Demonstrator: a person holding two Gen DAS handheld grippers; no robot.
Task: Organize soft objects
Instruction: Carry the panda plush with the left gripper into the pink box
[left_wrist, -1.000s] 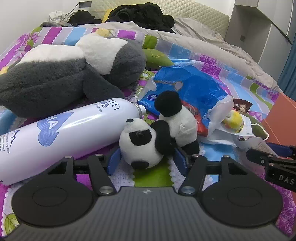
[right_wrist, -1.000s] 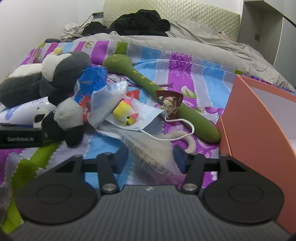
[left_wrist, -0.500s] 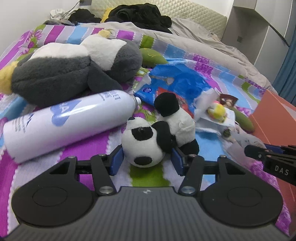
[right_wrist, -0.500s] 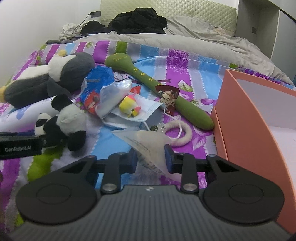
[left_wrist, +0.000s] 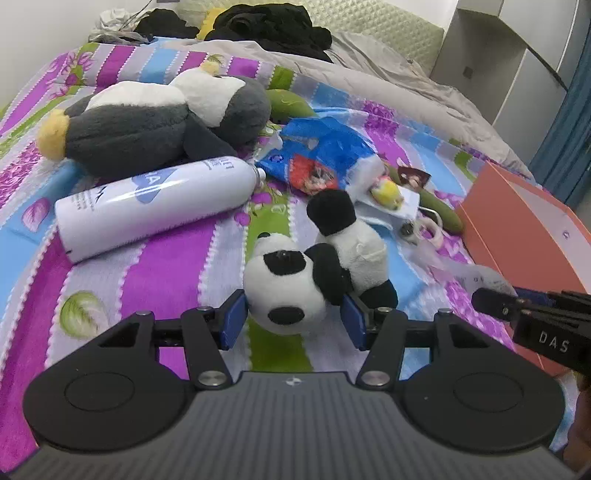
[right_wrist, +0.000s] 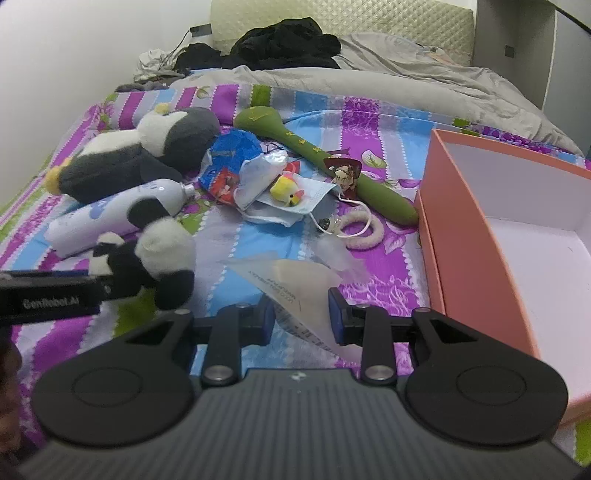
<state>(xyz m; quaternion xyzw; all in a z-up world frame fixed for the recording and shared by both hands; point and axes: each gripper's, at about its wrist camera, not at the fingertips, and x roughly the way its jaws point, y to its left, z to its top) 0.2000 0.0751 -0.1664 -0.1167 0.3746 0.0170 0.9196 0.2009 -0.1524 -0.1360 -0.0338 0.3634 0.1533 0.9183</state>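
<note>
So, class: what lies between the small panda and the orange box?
In the right wrist view, a clear plastic bag in the right gripper lies between the small panda and the orange box.

Both tools are showing the same build: the black ribbed left tool (left_wrist: 293, 317) and its matching right tool (right_wrist: 301, 314) are wearing blue pads (left_wrist: 233, 318), silver screws and white lettering.

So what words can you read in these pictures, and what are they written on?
"DAS": on the right gripper.
"GenRobot.AI": on the left gripper, blurry.
White bottle: blue print, too curved to read.
Clear plastic bag: small print, unreadable.
Blue packet: print too small.
</note>
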